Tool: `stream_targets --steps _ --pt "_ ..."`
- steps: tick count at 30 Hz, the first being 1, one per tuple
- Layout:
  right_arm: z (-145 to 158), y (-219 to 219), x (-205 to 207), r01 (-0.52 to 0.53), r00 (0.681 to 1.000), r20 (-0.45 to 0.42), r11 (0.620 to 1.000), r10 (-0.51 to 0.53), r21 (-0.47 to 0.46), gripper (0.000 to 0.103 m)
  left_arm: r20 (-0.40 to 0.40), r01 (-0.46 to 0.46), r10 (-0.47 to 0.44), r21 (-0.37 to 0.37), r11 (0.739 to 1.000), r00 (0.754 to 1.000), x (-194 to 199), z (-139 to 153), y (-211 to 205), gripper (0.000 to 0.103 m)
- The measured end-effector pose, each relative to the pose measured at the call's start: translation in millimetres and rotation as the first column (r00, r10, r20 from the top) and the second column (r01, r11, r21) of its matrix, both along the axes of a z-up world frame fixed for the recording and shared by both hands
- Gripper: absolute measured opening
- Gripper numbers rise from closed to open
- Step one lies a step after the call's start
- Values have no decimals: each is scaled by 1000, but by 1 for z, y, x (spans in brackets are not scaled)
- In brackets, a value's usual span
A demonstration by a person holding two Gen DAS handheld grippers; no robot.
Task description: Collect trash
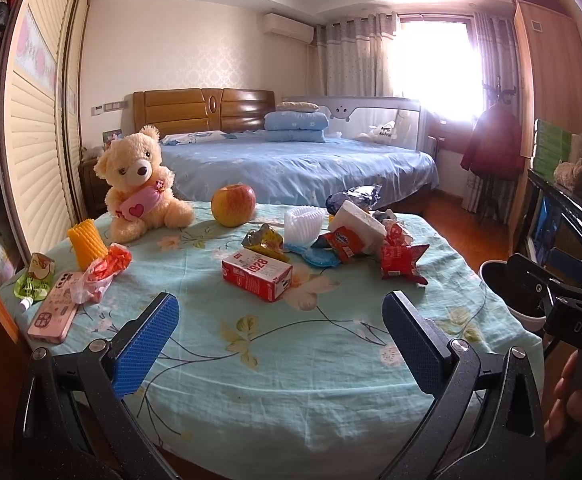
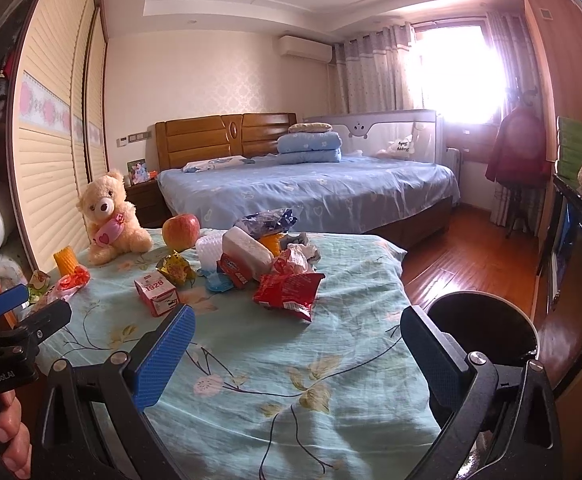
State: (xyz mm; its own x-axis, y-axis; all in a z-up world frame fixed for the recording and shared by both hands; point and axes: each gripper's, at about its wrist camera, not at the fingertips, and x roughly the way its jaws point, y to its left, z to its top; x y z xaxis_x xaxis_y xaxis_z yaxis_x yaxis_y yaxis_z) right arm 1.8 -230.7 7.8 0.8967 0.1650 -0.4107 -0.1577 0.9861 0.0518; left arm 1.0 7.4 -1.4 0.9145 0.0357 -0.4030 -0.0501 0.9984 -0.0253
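Left gripper [image 1: 281,312] hovers over the near edge of the table [image 1: 251,380], jaws spread wide, nothing between them, aimed level toward the red carton [image 1: 257,274]. Right gripper [image 2: 297,328] same pose, jaws released and empty, over the table's near right side, just beside the black bin [image 2: 487,328] off the table's right edge. A hand [image 2: 9,432] grips the left handle, seen low in the right wrist view.

Trash sits mid-table beyond the carton: red snack bag [image 2: 287,290], crumpled yellow wrapper [image 1: 265,240], white foam cup [image 1: 301,222], blue lid [image 1: 319,258], white tissue pack [image 1: 357,224]. Left of the carton: orange-red wrapper [image 1: 109,266], green pouch [image 1: 35,280], pink phone [image 1: 53,308], yellow foam sleeve [image 1: 85,244]. Behind the carton: teddy bear [image 1: 141,184] and apple [image 1: 233,204].
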Motion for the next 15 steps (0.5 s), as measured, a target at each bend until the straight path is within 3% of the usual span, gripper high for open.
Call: stream_targets --steps 15 --pt "-1 2 1 -5 1000 -4 1000 5 2 103 0 0 0 -1 1000 1000 0 -1 1 103"
